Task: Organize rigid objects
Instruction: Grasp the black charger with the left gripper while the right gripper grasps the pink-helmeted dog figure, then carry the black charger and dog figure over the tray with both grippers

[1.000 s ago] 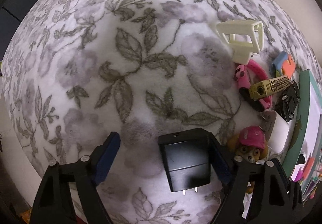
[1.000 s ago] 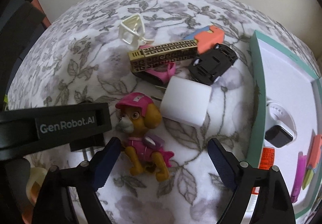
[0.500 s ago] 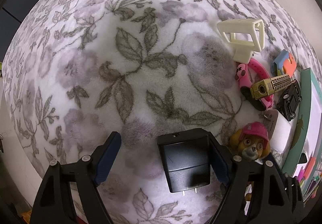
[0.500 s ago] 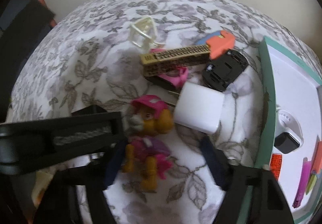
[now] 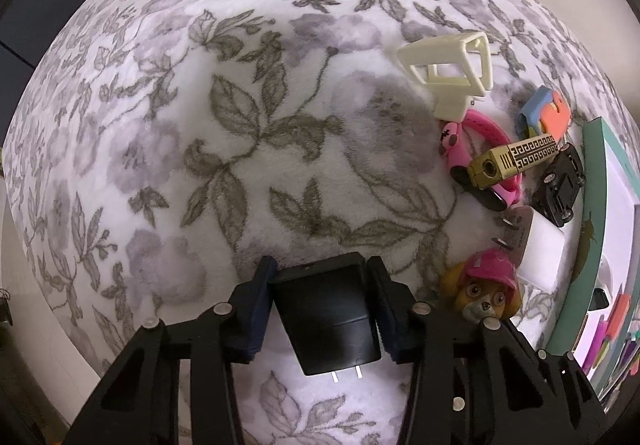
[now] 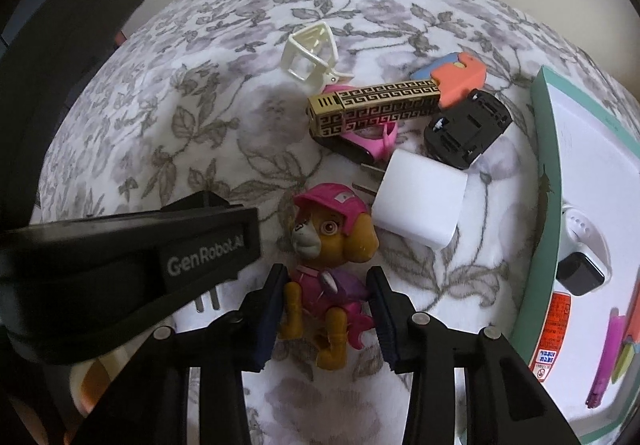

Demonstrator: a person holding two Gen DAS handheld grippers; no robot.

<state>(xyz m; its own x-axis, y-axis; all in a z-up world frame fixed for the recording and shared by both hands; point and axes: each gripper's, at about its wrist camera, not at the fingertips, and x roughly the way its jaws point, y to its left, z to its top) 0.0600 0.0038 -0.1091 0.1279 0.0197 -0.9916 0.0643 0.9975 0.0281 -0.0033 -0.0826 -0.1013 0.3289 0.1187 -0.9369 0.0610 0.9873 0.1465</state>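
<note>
A black plug-in charger (image 5: 328, 317) lies on the floral blanket (image 5: 240, 125), prongs toward the camera. My left gripper (image 5: 320, 285) points straight down over it. Its jaws are closing, the charger is between them, and both blue pads touch its sides. A dog figure with a pink cap (image 6: 332, 229) lies on its back just right of the charger. My right gripper (image 6: 326, 277) straddles its body. These jaws are closing too, with the pads against the figure's arm and pink back piece. The left gripper's black body (image 6: 120, 265) fills the left of the right wrist view.
Behind the dog lie a white charger (image 6: 420, 201), a gold patterned lighter (image 6: 376, 105), a black toy car (image 6: 468, 129), a cream hair clip (image 6: 312, 53) and a blue-orange piece (image 6: 456, 79). A teal-rimmed box (image 6: 544, 165) on the right holds a smartwatch (image 6: 580, 269) and pens.
Both pairs of jaws have narrowed from wide apart: the left onto the black charger, the right onto the dog figure. Neither hand has shifted much.
</note>
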